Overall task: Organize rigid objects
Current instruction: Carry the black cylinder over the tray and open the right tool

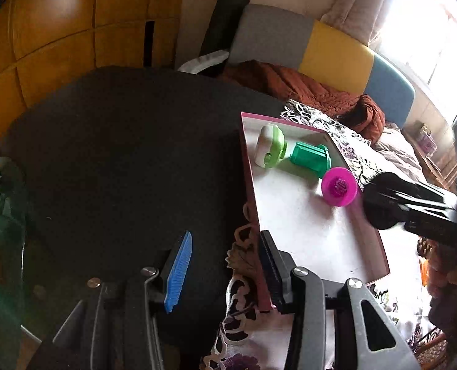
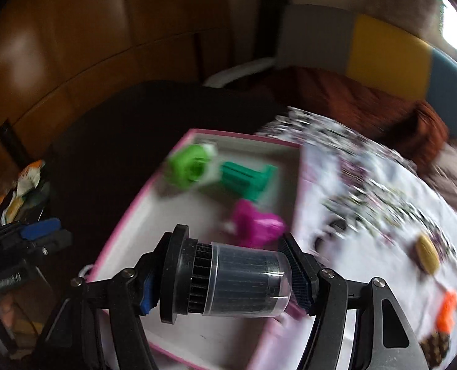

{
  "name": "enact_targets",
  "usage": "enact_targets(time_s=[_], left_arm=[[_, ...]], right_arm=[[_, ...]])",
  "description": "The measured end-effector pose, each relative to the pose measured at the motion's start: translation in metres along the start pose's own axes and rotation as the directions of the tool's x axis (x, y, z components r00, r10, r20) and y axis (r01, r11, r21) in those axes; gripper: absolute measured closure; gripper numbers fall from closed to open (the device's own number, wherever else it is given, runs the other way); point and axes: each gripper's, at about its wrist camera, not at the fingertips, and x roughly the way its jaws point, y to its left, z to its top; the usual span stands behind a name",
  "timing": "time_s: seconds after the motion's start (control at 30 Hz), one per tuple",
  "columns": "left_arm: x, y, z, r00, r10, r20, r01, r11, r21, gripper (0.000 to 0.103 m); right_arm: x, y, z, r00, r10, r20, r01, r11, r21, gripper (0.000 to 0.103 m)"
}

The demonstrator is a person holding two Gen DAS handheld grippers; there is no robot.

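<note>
A pink-rimmed tray (image 1: 305, 240) with a white floor lies on a patterned cloth. It holds a light green and white piece (image 1: 270, 146), a dark green piece (image 1: 310, 155) and a magenta piece (image 1: 339, 186). My left gripper (image 1: 225, 273) is open and empty at the tray's left wall. My right gripper (image 2: 225, 283) is shut on a black cylinder with a clear cap (image 2: 237, 280), held sideways above the tray (image 2: 129, 215). The right wrist view is blurred. In the left wrist view the cylinder (image 1: 385, 200) hangs over the tray's right edge.
A dark round table (image 1: 120, 154) lies left of the tray. On the patterned cloth (image 2: 367, 203) right of the tray lie a yellow oval piece (image 2: 427, 257), an orange piece (image 2: 447, 308) and a brown item (image 2: 434, 345). A rust blanket (image 1: 305, 89) and wood panels stand behind.
</note>
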Motion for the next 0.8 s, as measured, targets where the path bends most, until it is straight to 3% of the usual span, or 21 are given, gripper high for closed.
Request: enact_targets(time_s=[0.1, 0.4, 0.6, 0.8], left_arm=[[0.001, 0.001, -0.001, 1.000, -0.011, 0.000, 0.011, 1.000, -0.004, 0.059], [0.005, 0.011, -0.003, 1.000, -0.013, -0.012, 0.013, 1.000, -0.027, 0.059], [0.012, 0.012, -0.003, 1.000, -0.006, -0.021, 0.006, 0.999, -0.038, 0.059], [0.008, 0.011, -0.004, 1.000, 0.004, -0.009, -0.004, 0.999, -0.036, 0.059]], right_arm=[[0.029, 0.024, 0.013, 0.998, 0.042, -0.052, -0.045, 0.998, -0.045, 0.035], [0.114, 0.055, 0.033, 0.985, -0.019, -0.172, 0.014, 0.999, -0.029, 0.034], [0.114, 0.047, 0.033, 0.987, 0.003, -0.158, 0.002, 1.000, 0.030, 0.033], [0.090, 0.041, 0.034, 0.994, 0.032, -0.100, -0.026, 0.998, 0.055, 0.023]])
